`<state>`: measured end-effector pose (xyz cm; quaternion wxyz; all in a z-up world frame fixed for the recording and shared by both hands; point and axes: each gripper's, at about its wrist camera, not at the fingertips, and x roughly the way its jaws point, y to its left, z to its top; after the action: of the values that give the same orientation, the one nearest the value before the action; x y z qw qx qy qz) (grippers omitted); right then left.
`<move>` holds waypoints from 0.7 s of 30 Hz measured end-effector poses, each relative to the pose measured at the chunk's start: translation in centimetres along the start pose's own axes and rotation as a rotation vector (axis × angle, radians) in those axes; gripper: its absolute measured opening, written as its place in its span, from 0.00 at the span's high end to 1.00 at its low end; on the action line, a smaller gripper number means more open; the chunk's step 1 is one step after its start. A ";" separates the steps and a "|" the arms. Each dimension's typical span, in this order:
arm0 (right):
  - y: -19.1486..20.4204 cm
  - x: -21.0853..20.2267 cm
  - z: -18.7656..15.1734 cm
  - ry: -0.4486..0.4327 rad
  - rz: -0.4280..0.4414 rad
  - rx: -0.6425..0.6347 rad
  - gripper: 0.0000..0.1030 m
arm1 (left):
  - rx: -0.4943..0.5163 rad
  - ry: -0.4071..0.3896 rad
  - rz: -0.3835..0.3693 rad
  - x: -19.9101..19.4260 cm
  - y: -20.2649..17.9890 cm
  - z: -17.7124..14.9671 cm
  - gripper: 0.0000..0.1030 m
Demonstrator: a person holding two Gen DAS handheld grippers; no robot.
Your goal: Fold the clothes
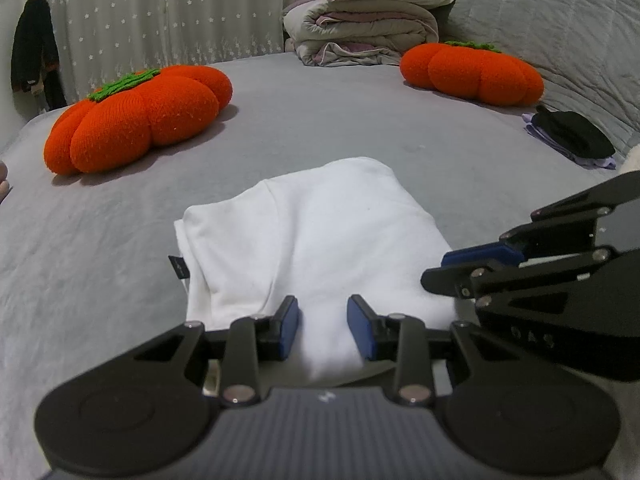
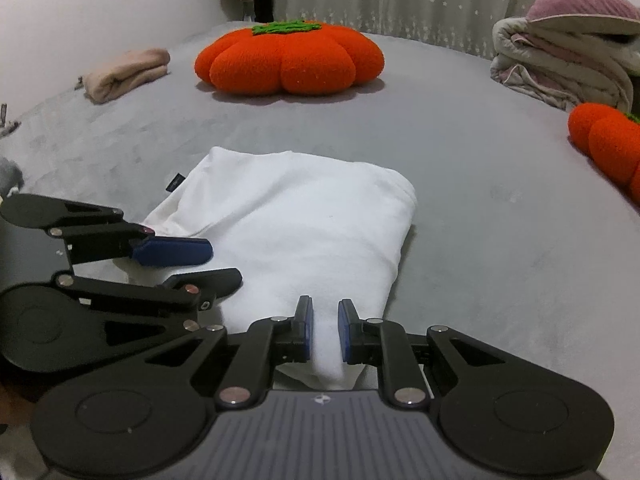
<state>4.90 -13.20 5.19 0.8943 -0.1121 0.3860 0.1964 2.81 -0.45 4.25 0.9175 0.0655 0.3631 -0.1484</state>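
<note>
Folded white garment, soft knit, lying on the grey velvety bed. Left tongs and right tongs each pinch a ridge of its near edge. Plush orange pumpkin cushion beyond.

White garment folded into a thick rectangular bundle, lying flat on the grey bed, rounded fold at far end, small dark tag at left edge, near edge bunched upward
</note>
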 end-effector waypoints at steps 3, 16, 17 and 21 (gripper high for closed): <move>0.2 -0.3 0.4 0.018 -0.026 -0.021 0.83 | 0.002 -0.002 0.002 0.0 -0.1 0.0 0.71; 0.3 -7.1 0.3 0.007 -0.096 -0.052 0.27 | -0.014 0.006 0.010 0.3 -0.2 0.6 0.71; 0.4 -7.6 0.3 -0.002 -0.092 -0.055 0.24 | -0.015 0.006 0.008 0.3 -0.1 0.6 0.71; 0.3 -9.0 0.6 -0.025 -0.043 -0.037 0.19 | -0.021 0.005 -0.001 0.5 0.1 0.6 0.71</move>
<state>-0.48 -15.10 12.17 0.9008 -0.1347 0.3688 0.1857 3.59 -0.58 4.34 0.9171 0.0559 0.3672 -0.1446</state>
